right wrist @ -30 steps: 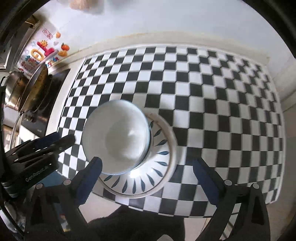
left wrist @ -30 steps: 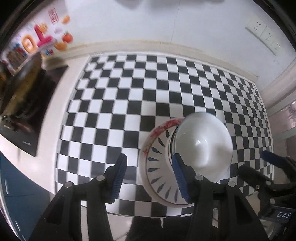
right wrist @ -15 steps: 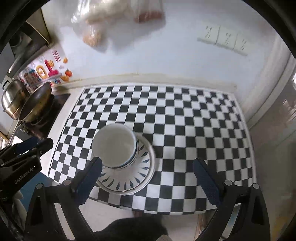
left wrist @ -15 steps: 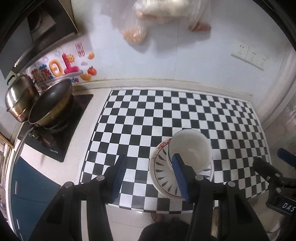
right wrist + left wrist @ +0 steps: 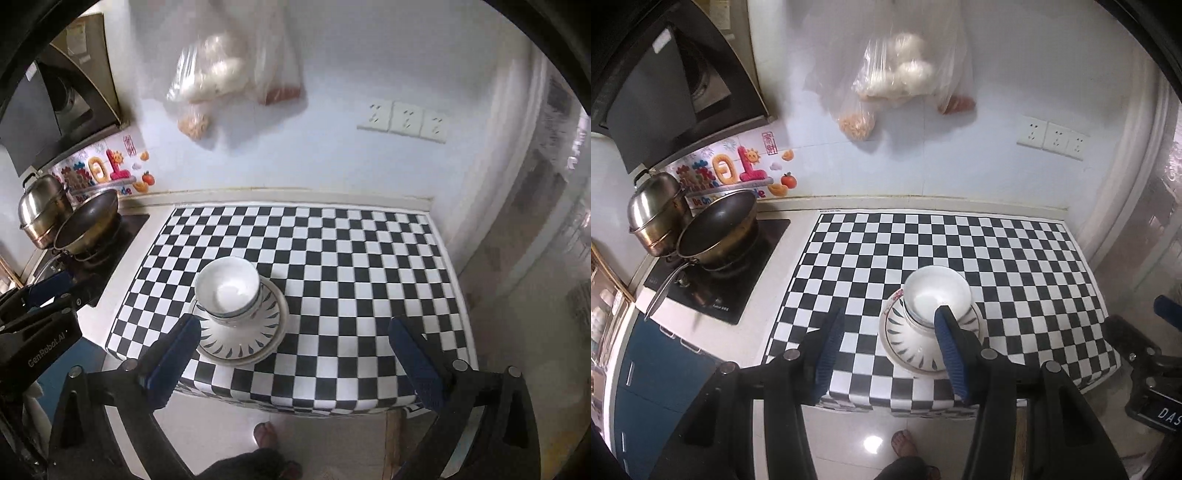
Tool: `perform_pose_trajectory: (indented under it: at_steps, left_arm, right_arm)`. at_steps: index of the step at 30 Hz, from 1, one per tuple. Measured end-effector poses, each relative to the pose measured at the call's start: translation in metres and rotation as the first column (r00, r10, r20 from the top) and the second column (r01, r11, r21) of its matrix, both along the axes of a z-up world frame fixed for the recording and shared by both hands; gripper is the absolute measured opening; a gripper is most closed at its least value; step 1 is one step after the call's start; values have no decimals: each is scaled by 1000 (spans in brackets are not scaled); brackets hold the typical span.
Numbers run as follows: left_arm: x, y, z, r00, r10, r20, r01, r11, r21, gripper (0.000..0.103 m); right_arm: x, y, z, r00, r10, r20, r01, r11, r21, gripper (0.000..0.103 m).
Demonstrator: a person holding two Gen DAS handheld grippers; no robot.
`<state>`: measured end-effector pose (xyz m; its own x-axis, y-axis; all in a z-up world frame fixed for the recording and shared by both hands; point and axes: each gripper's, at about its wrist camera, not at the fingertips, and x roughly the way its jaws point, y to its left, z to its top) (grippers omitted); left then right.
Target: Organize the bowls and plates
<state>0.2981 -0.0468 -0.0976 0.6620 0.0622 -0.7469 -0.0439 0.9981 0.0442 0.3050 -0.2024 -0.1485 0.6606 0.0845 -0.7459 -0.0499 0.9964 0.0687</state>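
Note:
A white bowl [image 5: 936,297] sits stacked on plates with a dark leaf pattern [image 5: 916,345] near the front edge of the checkered mat [image 5: 997,258]. The same bowl [image 5: 227,286] and plates [image 5: 240,339] show in the right wrist view. My left gripper [image 5: 890,354] is open and empty, held high above and in front of the stack. My right gripper [image 5: 295,358] is open wide and empty, also held back above the counter's front edge.
A stove [image 5: 720,280] with a wok [image 5: 716,229] and a steel pot [image 5: 657,214] stands at the left. Plastic bags [image 5: 897,81] hang on the back wall. Wall sockets [image 5: 1052,140] are at the right. The floor and a foot [image 5: 905,443] lie below.
Both grippers have pulled up and back from the stack, so the bowl and plates look much smaller. The bowl and plates have stayed in place.

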Motion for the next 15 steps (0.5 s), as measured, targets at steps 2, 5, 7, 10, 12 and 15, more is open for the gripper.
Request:
perform_pose_trajectory:
  at_steps: [2, 5, 7, 10, 12, 15]
  left_arm:
    - [-15, -5, 5, 1000, -1, -3, 1, 1000, 4, 48]
    - [-40, -9, 13, 1000, -10, 3, 10, 1000, 12, 48]
    - [-55, -9, 18, 1000, -14, 12, 14, 1000, 19, 48]
    - [-78, -6, 26, 1000, -14, 28, 14, 1000, 17, 48]
    - [-91, -2, 30, 999, -13, 44, 12, 1000, 14, 48]
    - [-110, 5, 38, 998, -12, 67, 12, 1000, 6, 48]
  right_arm:
    - [-17, -5, 6, 1000, -1, 11, 1, 1000, 5, 103]
    - [-45, -10, 15, 1000, 4, 12, -4, 1000, 13, 103]
    - [-65, -11, 22, 1000, 0, 27, -1, 1000, 9, 103]
    - [-93, -10, 32, 999, -11, 52, 11, 1000, 10, 103]
    - [-110, -9, 38, 998, -20, 62, 20, 1000, 10, 103]
    - [-135, -4, 47, 996, -32, 83, 32, 999, 12, 103]
